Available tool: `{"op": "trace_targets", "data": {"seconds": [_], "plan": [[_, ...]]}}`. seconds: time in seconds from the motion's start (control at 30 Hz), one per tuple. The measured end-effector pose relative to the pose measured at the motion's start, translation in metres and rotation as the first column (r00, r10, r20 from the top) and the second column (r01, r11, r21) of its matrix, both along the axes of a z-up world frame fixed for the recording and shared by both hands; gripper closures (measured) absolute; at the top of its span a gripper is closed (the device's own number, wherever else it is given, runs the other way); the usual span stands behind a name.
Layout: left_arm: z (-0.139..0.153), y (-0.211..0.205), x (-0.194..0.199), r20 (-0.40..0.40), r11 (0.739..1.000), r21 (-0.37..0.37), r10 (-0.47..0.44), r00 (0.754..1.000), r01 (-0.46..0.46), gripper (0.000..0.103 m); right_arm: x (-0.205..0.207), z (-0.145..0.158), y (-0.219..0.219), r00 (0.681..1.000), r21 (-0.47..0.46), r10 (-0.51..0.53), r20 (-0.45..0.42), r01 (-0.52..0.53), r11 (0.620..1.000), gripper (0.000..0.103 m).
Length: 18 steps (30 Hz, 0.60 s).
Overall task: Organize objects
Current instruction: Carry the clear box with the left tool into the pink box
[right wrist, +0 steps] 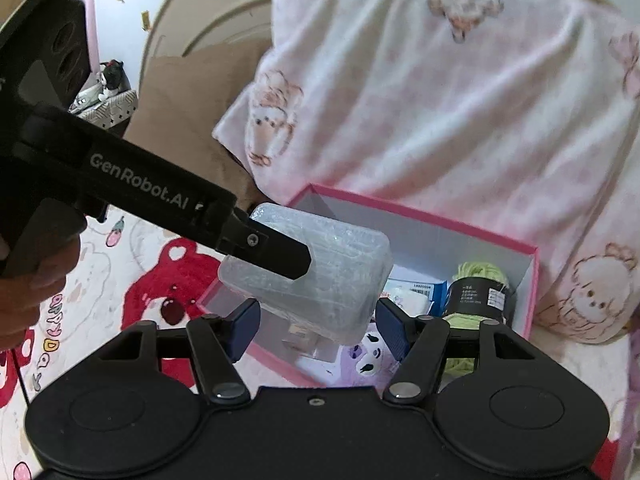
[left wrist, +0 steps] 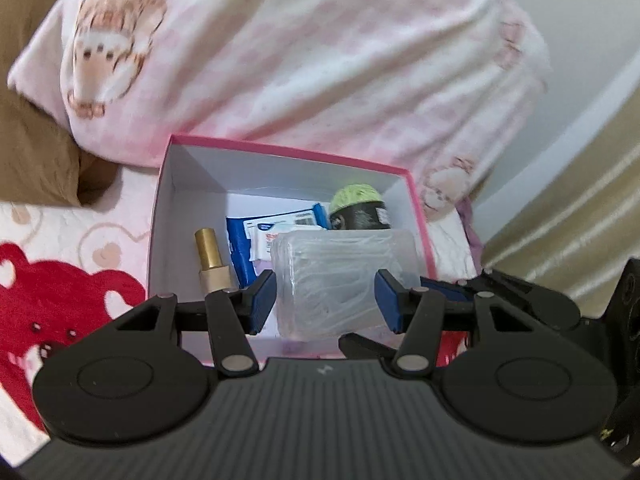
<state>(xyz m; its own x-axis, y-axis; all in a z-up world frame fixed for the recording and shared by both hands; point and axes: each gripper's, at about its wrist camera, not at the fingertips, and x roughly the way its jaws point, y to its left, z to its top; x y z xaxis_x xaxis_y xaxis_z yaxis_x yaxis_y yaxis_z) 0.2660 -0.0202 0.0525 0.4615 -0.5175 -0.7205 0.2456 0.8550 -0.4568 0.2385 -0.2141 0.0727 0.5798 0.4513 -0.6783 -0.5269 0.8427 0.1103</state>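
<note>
Left wrist view: left gripper (left wrist: pixel 325 300) partly open around a clear rectangular plastic case of thin sticks (left wrist: pixel 340 284), blue pads (left wrist: pixel 264 300) just beside its two sides; contact not certain here. Case hanging above the near right part of a pink-rimmed white cardboard box (left wrist: pixel 288 150) on a pink bedsheet printed with a red bear (left wrist: pixel 60 300). In the box: a brass-capped small bottle (left wrist: pixel 210 256) at left, a blue-and-white packet (left wrist: pixel 276 228) in the middle, a dark canister with a lime-green top (left wrist: pixel 360 208) at the far right. Behind, a pink-and-white pillow with cartoon animals (left wrist: pixel 320 52).

Right wrist view: same case (right wrist: pixel 316 272) raised clear of the box (right wrist: pixel 420 216), a black finger of the left gripper (right wrist: pixel 276 252) pressed flat on its facing side, so gripped. Right gripper (right wrist: pixel 318 328) half open and empty, sitting just below and nearer than the case.

Long axis of the case running roughly near to far, in line with the left gripper. Box floor directly below and slightly beyond; open space for lowering probably between the packet and the near wall. Left hand nearer, already carrying.
</note>
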Motion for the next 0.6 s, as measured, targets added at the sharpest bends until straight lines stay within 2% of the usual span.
{"op": "trace_targets", "data": {"seconds": [0.17,0.3,0.6], "plan": [[-0.04,0.007,0.027,-0.042,0.998,-0.036,0.051,0.998,-0.052,0.051,0.034,-0.032,-0.001,0.996,0.033,-0.016,-0.084,0.019,0.999,0.041],[-0.07,0.008,0.041,-0.093,0.995,-0.042,0.082,0.992,-0.086,0.051,0.049,-0.058,0.004,0.992,0.017,-0.026,-0.126,0.028,0.999,0.043],[-0.104,-0.001,0.048,-0.171,0.997,-0.01,0.078,0.982,-0.081,0.051,0.053,-0.092,0.0,0.978,0.017,-0.034,-0.206,0.038,0.999,0.044]]}}
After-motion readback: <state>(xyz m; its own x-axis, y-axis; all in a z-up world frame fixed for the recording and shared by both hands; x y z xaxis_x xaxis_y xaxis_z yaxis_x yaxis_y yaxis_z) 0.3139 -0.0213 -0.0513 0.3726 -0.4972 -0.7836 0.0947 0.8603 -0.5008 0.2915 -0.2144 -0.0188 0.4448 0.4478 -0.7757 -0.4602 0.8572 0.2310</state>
